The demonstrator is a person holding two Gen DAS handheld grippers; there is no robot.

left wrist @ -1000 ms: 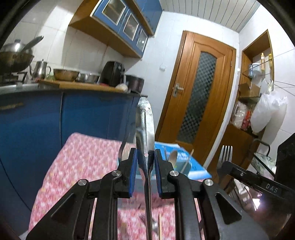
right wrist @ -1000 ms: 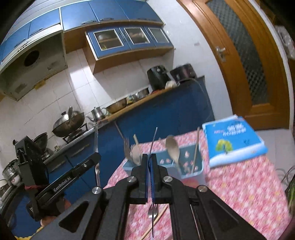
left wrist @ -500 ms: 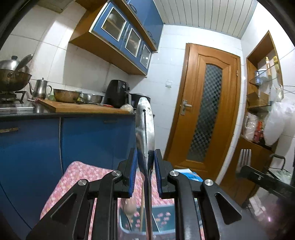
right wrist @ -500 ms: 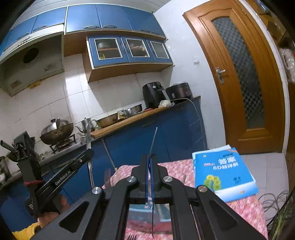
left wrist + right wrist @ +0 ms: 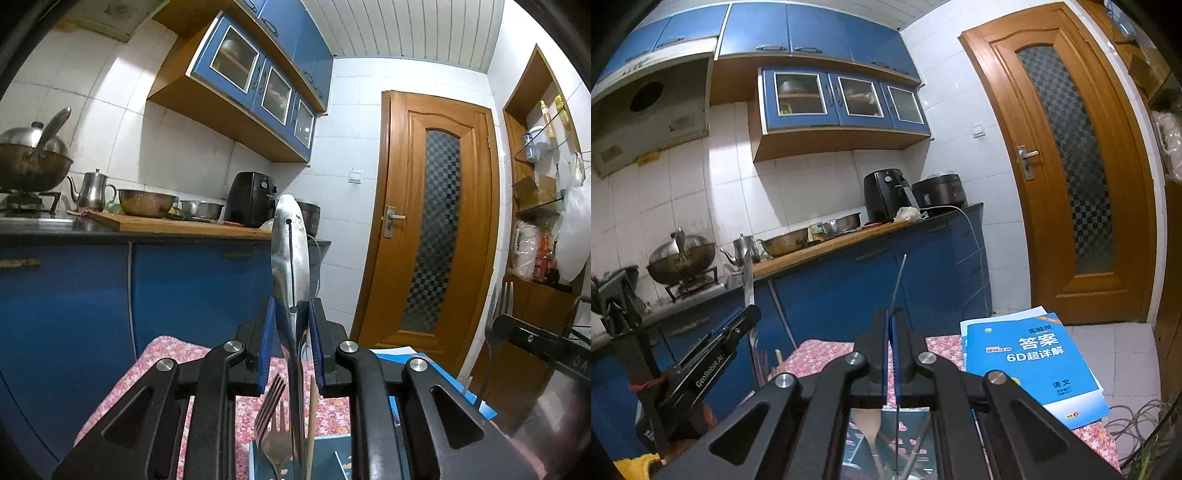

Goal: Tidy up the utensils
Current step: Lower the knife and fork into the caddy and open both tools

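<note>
Left claw (image 5: 291,325) grasps a slotted steel utensil (image 5: 290,254) upright; right claw (image 5: 891,332) is clenched on a fork (image 5: 898,280), tines seen only from the left view; holder (image 5: 886,443) below both.

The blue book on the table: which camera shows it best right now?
The right wrist view: the blue book lies there with its whole cover and title visible on the floral cloth. The left wrist view shows only a strip of it behind the left gripper.
</note>
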